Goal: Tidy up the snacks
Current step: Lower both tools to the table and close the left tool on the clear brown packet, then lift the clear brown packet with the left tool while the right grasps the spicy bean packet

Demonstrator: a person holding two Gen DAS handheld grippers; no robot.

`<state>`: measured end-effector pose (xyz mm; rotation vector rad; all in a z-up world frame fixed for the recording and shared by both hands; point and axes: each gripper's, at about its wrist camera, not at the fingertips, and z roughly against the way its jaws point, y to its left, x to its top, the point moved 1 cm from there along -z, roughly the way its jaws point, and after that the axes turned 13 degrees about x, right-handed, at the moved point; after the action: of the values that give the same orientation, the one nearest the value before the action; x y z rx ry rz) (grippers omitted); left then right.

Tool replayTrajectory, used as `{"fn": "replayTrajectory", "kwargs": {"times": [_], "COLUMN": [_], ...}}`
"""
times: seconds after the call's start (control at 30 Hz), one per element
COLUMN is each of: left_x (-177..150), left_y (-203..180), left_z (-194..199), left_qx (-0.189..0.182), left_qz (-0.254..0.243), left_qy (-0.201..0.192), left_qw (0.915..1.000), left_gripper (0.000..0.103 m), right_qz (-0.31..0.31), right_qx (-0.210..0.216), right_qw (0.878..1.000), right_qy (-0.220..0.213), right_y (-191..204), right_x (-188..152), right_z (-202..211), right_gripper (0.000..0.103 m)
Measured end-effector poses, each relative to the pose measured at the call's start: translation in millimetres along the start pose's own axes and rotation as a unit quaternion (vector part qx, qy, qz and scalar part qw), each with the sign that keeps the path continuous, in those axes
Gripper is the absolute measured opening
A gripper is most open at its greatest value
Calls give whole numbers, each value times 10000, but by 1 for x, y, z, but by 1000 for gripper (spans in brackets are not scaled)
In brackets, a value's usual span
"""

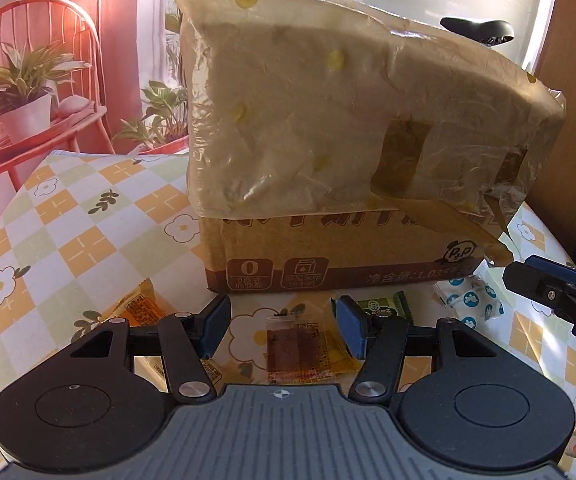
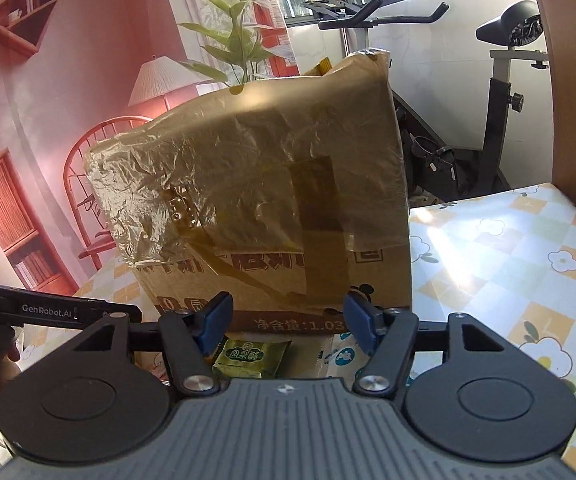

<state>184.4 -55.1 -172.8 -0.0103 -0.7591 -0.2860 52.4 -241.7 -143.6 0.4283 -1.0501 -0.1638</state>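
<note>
Checked yellow-and-white flowered surface [image 1: 68,240], sunlit, carrying all items. Tall brown cardboard box wrapped in crinkled tape [image 1: 348,160]: stands upright mid-surface, likely the snacks' destination. Left tool [image 1: 282,326]: spread wide, empty, hovering over an amber transparent snack packet [image 1: 300,350] lying flat, probably lined up for pickup. Right tool [image 2: 288,326]: likewise released, holding nothing, above a small green wrapped pastry [image 2: 248,360] beside a white blue-dotted sachet [image 2: 340,356] at the box's foot.

Both wrist views face the cardboard box [image 1: 360,160] closely, low over the table [image 2: 508,248].
</note>
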Motion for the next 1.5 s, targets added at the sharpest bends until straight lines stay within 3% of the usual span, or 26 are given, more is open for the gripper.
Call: {"fn": "replayTrajectory", "kwargs": {"times": [0.3, 0.57, 0.63, 0.77, 1.13, 1.5], "left_x": [-14, -19, -21, -21, 7, 37], "left_y": [-11, -20, -21, -25, 2, 105], "left_z": [-47, -57, -57, -53, 10, 86], "left_qx": [56, 81, 64, 34, 52, 893], "left_qz": [140, -108, -125, -149, -207, 37], "left_qy": [488, 627, 625, 617, 142, -337], "left_qw": [9987, 9979, 9979, 9980, 9997, 9954], "left_gripper": [61, 61, 47, 40, 40, 40], "right_qz": [-341, -465, -487, -514, -705, -1086], "right_qx": [-38, -54, -54, -53, 53, 733], "right_qw": [9993, 9988, 9986, 9984, 9964, 9874], "right_qy": [122, 161, 181, 242, 461, 882], "right_y": [-20, -26, -26, -27, -17, 38], "right_x": [-9, -13, -13, -14, -12, -10], "right_z": [-4, -5, -5, -6, -14, -61], "right_gripper": [58, 57, 57, 57, 57, 57]}}
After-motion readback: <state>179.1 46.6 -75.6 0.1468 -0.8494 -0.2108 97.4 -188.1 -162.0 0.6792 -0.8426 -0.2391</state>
